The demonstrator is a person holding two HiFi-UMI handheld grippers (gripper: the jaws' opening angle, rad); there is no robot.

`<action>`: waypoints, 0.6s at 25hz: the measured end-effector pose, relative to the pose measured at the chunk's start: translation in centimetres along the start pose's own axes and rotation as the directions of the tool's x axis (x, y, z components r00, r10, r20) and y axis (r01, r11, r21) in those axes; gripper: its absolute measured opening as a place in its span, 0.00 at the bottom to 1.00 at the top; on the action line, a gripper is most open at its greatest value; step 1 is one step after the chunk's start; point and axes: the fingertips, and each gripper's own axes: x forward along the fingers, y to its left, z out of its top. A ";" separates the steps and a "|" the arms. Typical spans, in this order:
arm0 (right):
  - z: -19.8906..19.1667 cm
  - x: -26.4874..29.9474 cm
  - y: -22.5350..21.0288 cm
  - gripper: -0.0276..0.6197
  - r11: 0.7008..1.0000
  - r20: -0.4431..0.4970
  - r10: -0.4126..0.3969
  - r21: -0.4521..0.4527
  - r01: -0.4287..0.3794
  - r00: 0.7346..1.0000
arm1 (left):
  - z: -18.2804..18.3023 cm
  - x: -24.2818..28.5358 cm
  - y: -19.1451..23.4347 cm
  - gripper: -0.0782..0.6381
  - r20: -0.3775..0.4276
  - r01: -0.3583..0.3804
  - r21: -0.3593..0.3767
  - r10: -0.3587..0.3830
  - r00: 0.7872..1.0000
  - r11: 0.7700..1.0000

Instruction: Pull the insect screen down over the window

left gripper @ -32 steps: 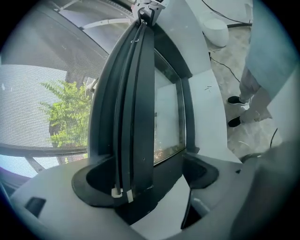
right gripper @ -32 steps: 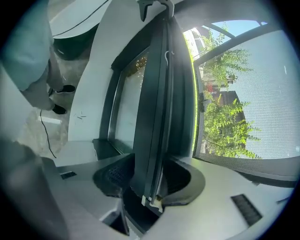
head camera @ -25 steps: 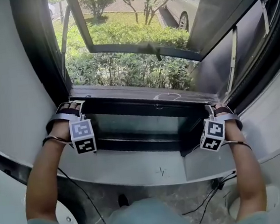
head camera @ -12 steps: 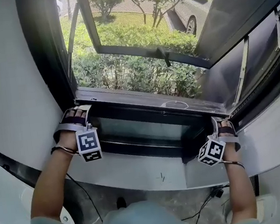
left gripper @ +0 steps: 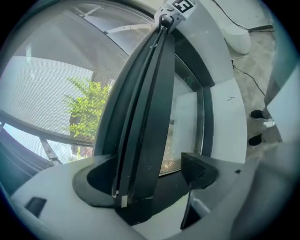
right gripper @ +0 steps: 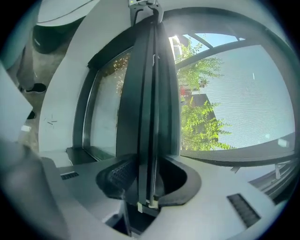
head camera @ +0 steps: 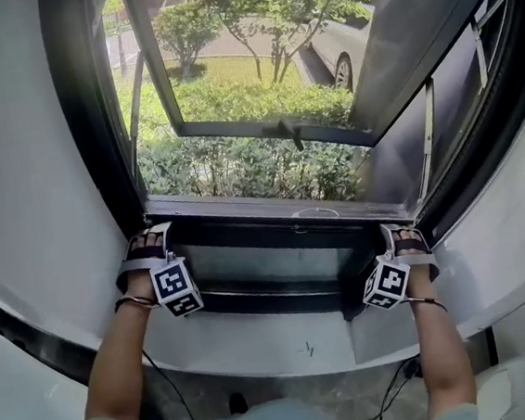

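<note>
Insect screen — open sash behind, shrubs beyond

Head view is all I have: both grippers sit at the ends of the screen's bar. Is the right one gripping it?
Observer: Yes. The right gripper has just been closing, and the bar is between its jaws, pressed on both sides.
Operator: And the left?
Observer: The left gripper is open. The bar lies against one jaw, and the other pad stands apart from it.
Operator: Is any mesh out?
Observer: Yes, mesh spans the opening beyond the bar.
</note>
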 end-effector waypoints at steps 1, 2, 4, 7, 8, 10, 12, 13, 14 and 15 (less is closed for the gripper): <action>0.1 -0.1 -0.2 0.27 1.000 0.001 -0.006 0.019 0.006 1.000 | 0.1 0.0 0.1 0.70 0.004 0.006 -0.008 -0.006 1.000 1.000; 0.2 -0.3 -0.3 0.27 0.999 0.003 -0.012 0.040 0.012 1.000 | 0.1 0.1 0.2 0.70 0.008 0.010 -0.013 -0.010 1.000 1.000; 0.5 -0.8 -0.4 0.27 0.995 0.015 -0.026 0.092 0.024 1.000 | 0.3 0.0 0.5 0.70 0.020 0.011 -0.034 -0.011 1.000 0.999; 1.7 -2.6 -0.3 0.27 0.969 0.059 -0.055 0.244 0.039 0.997 | 0.4 -1.1 0.7 0.70 0.059 0.004 -0.140 0.004 0.998 0.990; 2.2 -3.4 -0.1 0.27 0.948 0.084 -0.057 0.317 0.027 0.995 | 0.4 -1.8 0.6 0.70 0.071 -0.001 -0.176 0.014 0.997 0.984; 3.7 -5.2 0.7 0.27 0.876 0.159 -0.057 0.481 -0.027 0.986 | 0.9 -3.3 -0.1 0.70 0.103 -0.017 -0.223 0.041 0.994 0.975; 5.4 -7.2 1.6 0.27 0.773 0.244 -0.079 0.627 -0.095 0.967 | 2.4 -5.1 -1.3 0.70 0.173 -0.013 -0.292 0.066 0.983 0.956; 6.2 -8.2 2.1 0.27 0.719 0.280 -0.097 0.683 -0.127 0.955 | 3.4 -6.0 -2.0 0.69 0.225 0.009 -0.358 0.077 0.971 0.934; 6.8 -9.1 2.5 0.27 0.668 0.311 -0.114 0.727 -0.159 0.943 | 4.4 -7.0 -2.6 0.65 0.282 0.046 -0.446 0.091 0.955 0.894; 7.4 -9.9 3.0 0.27 0.619 0.341 -0.129 0.761 -0.193 0.931 | 5.3 -7.8 -3.2 0.53 0.336 0.098 -0.544 0.110 0.935 0.834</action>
